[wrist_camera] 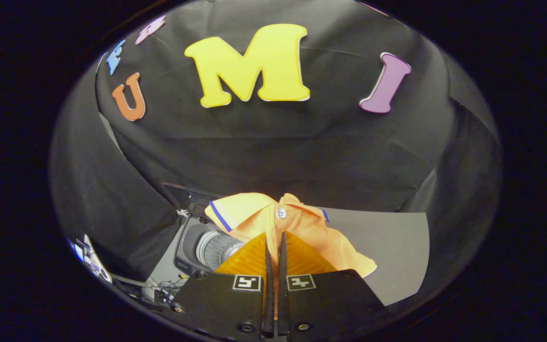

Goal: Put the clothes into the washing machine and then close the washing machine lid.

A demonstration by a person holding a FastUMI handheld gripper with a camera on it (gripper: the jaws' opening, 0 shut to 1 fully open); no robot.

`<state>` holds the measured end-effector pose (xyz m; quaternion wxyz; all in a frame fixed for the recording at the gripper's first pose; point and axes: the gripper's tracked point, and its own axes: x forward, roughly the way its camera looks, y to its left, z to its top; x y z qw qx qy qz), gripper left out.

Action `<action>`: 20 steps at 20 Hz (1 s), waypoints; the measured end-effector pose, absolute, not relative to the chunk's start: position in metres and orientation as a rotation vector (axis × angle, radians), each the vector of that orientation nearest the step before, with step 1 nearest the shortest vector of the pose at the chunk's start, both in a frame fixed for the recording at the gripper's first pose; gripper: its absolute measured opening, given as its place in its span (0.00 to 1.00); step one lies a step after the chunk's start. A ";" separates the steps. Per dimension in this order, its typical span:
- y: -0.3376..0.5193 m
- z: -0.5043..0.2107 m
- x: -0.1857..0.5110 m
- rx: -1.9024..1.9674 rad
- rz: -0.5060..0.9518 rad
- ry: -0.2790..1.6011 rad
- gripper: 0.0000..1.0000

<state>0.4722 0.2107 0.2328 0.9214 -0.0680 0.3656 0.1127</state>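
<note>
My gripper (pixel 275 236) is shut on an orange polo shirt (pixel 302 228) with a blue-striped collar and a white button. The cloth is pinched between the two amber fingers (pixel 247 259) and hangs off both sides of them, lifted above the table. Below and to the left of the fingers stands a small grey toy washing machine (pixel 193 247). Its lid (pixel 185 192) is raised at the back, and the ribbed silver drum (pixel 214 247) shows through the open top. The shirt's collar hangs just over the drum's right edge.
A grey table surface (pixel 392 247) stretches to the right behind the shirt. Thin cables (pixel 164 287) lie in front of the machine, and some small clutter (pixel 86 254) sits far left at the booth's edge. Black cloth walls close in on all sides.
</note>
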 end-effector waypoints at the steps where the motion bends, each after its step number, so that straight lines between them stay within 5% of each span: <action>1: 0.220 0.233 0.472 -0.144 0.241 0.749 0.07; 20: 0.363 0.181 0.467 -0.199 0.395 0.797 0.07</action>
